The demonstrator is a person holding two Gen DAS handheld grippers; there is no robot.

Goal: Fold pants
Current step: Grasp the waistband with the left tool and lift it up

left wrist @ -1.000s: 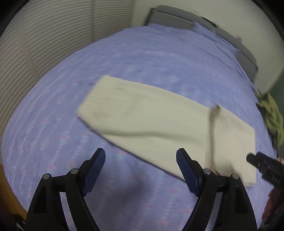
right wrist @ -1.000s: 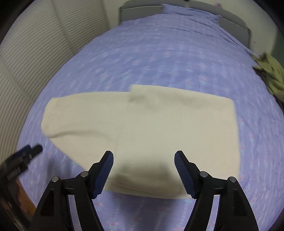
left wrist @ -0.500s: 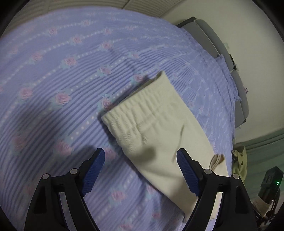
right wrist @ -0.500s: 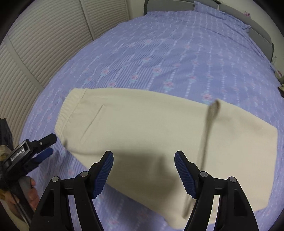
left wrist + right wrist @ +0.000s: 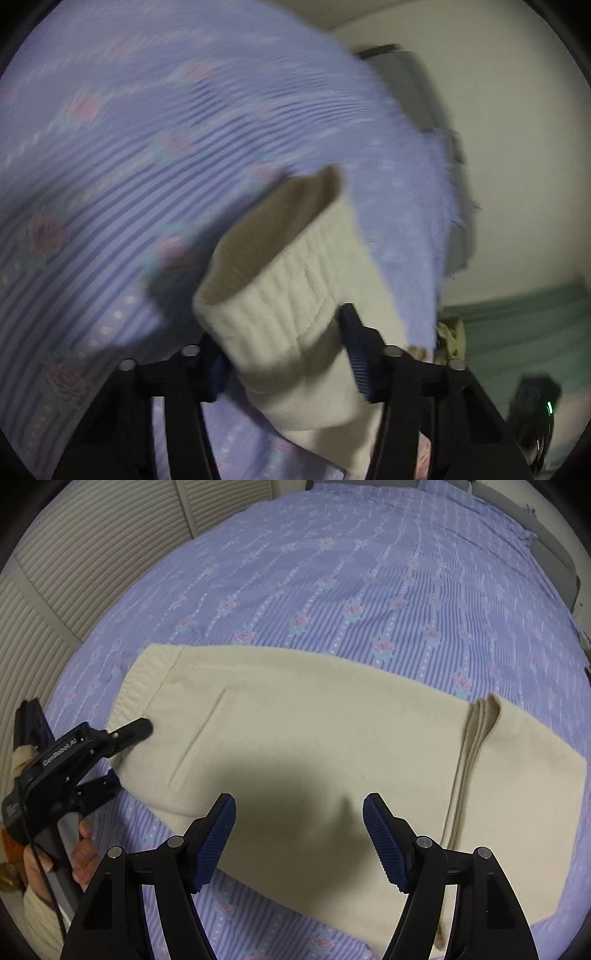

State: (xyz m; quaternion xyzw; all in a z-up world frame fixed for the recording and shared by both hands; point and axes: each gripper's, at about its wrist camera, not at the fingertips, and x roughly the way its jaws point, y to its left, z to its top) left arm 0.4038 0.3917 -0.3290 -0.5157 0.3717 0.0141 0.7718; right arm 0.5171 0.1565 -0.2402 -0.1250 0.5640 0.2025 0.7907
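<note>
Cream knit pants lie flat across a lilac flowered bedspread, waistband toward 9 o'clock, folded leg ends toward 3 o'clock in the right wrist view. Left gripper has just been closing; its jaws now pinch the ribbed waistband, fabric bunched between the pads. A hand grips its handle at 8 o'clock. Right gripper hangs over the pants' near edge, jaws spread, nothing between them.
</note>
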